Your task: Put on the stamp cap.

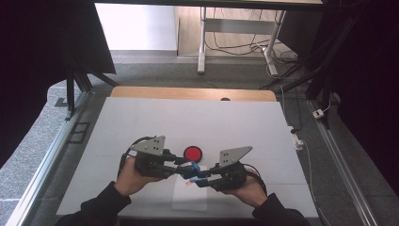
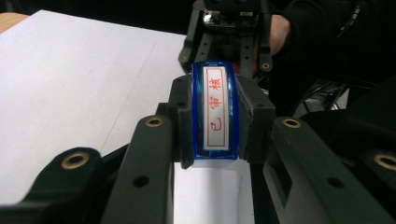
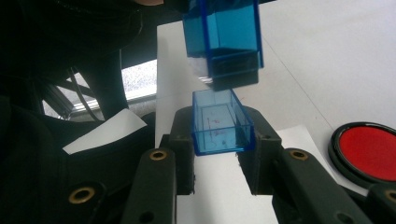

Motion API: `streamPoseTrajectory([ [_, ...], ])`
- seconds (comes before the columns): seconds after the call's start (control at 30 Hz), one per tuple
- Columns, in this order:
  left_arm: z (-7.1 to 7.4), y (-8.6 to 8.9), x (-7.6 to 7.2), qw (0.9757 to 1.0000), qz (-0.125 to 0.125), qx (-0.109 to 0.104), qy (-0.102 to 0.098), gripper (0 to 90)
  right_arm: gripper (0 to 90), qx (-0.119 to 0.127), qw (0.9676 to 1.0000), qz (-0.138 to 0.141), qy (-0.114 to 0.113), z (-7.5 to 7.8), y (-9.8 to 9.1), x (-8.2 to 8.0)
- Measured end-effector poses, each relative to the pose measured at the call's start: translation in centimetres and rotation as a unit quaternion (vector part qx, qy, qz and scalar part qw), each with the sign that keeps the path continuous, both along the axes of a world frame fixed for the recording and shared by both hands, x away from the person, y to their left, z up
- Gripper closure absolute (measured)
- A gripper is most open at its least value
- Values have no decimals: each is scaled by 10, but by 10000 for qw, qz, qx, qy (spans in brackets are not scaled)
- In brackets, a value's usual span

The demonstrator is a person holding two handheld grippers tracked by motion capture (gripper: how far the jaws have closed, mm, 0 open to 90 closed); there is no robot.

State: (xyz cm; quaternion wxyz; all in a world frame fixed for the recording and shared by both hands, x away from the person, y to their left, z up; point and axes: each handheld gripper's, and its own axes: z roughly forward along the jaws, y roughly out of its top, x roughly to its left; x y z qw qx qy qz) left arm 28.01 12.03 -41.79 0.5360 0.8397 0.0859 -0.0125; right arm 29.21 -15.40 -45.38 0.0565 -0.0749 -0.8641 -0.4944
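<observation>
stamp (image 2: 215,114): 1 | cap (image 3: 222,123): 1 | ink pad (image 1: 192,153): 1 | claws: 2

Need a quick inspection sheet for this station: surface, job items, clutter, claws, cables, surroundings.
Surface: white board on a wooden table; white paper sheet near the front edge.
Job's things: blue translucent plastic stamp body with red characters; blue translucent plastic stamp cap, apart from the body.
Clutter: round red ink pad in black rim.
Claws: left claw shut on the stamp body; right claw shut on the cap.
Cables: black cable trails from left claw; floor cables beyond the table.
Surroundings: metal frame rails, grey floor.
</observation>
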Motion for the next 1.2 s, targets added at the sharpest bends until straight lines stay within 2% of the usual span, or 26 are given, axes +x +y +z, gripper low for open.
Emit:
streamPoseTrajectory([
  [0.37,-1,-3,-2,9998,-145,41,-153,704,688,39,9999,161,12,0,8,1],
  [0.87,-1,-3,-3,9992,-350,9,-169,704,689,0,9996,276,22,0,10,0],
  [1.1,0,-3,-4,9986,-423,109,-300,704,689,74,9992,353,150,0,10,1],
  [1.2,-2,-4,-4,9986,-425,114,-295,704,689,91,9992,346,172,1,10,0],
])
